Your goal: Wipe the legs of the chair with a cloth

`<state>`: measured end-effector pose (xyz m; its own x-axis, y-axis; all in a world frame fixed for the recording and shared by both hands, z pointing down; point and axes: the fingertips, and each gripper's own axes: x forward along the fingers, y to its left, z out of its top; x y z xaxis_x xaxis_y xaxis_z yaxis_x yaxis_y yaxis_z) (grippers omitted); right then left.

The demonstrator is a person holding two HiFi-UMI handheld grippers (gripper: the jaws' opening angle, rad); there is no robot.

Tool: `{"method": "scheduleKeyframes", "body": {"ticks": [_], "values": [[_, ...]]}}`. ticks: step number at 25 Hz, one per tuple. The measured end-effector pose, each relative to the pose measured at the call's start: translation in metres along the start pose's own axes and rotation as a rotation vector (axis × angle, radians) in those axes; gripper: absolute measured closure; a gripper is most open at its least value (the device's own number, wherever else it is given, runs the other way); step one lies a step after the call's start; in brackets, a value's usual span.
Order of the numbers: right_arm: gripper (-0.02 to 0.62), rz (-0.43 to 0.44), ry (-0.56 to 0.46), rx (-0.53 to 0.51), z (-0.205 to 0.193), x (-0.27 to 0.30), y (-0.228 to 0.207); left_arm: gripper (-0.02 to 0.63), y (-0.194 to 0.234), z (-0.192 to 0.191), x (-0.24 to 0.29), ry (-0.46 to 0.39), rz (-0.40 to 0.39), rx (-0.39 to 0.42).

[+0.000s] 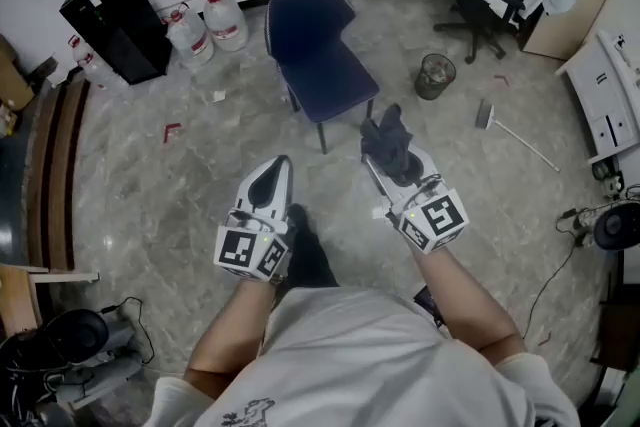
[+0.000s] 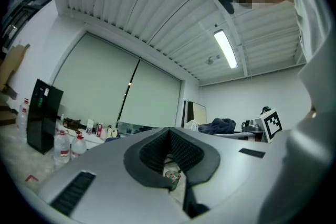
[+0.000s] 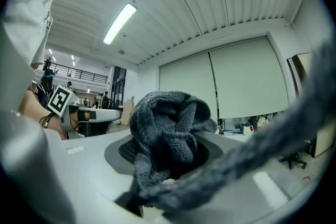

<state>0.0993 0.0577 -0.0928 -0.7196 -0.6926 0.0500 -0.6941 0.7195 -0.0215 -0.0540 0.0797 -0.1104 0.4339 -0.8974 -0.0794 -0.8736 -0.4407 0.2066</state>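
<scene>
Head view: one dark blue chair (image 1: 318, 50) stands on the floor, well apart from two handheld grippers; one wastebasket (image 1: 435, 75) sits near it. The right gripper (image 1: 383, 158) carries one dark cloth (image 1: 388, 137).

Left gripper view: the left gripper (image 2: 170, 157) is closed, jaws together on nothing.

Right gripper view: the right gripper (image 3: 168, 165) is clamped on the bunched cloth (image 3: 165, 123).

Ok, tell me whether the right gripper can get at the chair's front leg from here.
Probably yes. The right gripper holds the cloth, and only bare floor lies between it and the chair's front leg, though nothing touches yet.
</scene>
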Motion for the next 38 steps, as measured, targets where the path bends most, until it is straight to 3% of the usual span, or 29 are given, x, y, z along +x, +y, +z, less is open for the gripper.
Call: {"method": "scheduleKeyframes", "body": {"ticks": [4, 8, 13, 16, 20, 24, 29, 32, 35, 38], "values": [[0.443, -0.029, 0.019, -0.014, -0.014, 0.109, -0.059, 0.6, 0.082, 0.001, 0.103, -0.053, -0.087, 0.036], [0.443, -0.045, 0.039, -0.012, -0.034, 0.191, -0.103, 0.6, 0.153, -0.019, 0.179, -0.025, -0.118, 0.011], [0.443, -0.033, 0.059, 0.014, -0.081, 0.244, -0.151, 0.6, 0.197, -0.07, 0.248, 0.011, -0.115, 0.018], [0.443, -0.007, 0.064, 0.013, -0.135, 0.263, -0.171, 0.6, 0.213, -0.121, 0.272, 0.012, -0.114, 0.032], [0.443, 0.034, 0.088, 0.024, -0.253, 0.283, -0.184, 0.6, 0.244, -0.215, 0.286, -0.011, -0.108, 0.043], [0.443, 0.07, 0.161, 0.052, -0.419, 0.297, -0.187, 0.6, 0.291, -0.345, 0.301, 0.001, -0.092, 0.021], [0.443, 0.128, 0.314, 0.029, -0.643, 0.311, -0.197, 0.6, 0.305, -0.501, 0.323, 0.043, -0.218, -0.034], [0.443, 0.164, 0.403, -0.01, -0.758, 0.326, -0.207, 0.6, 0.305, -0.573, 0.336, 0.058, -0.303, -0.002], [0.442, 0.209, 0.51, -0.048, -0.853, 0.336, -0.211, 0.6, 0.31, -0.639, 0.348, 0.101, -0.337, 0.023], [0.442, 0.217, 0.577, -0.073, -0.912, 0.346, -0.215, 0.6, 0.319, -0.697, 0.359, 0.164, -0.335, 0.1]]}}
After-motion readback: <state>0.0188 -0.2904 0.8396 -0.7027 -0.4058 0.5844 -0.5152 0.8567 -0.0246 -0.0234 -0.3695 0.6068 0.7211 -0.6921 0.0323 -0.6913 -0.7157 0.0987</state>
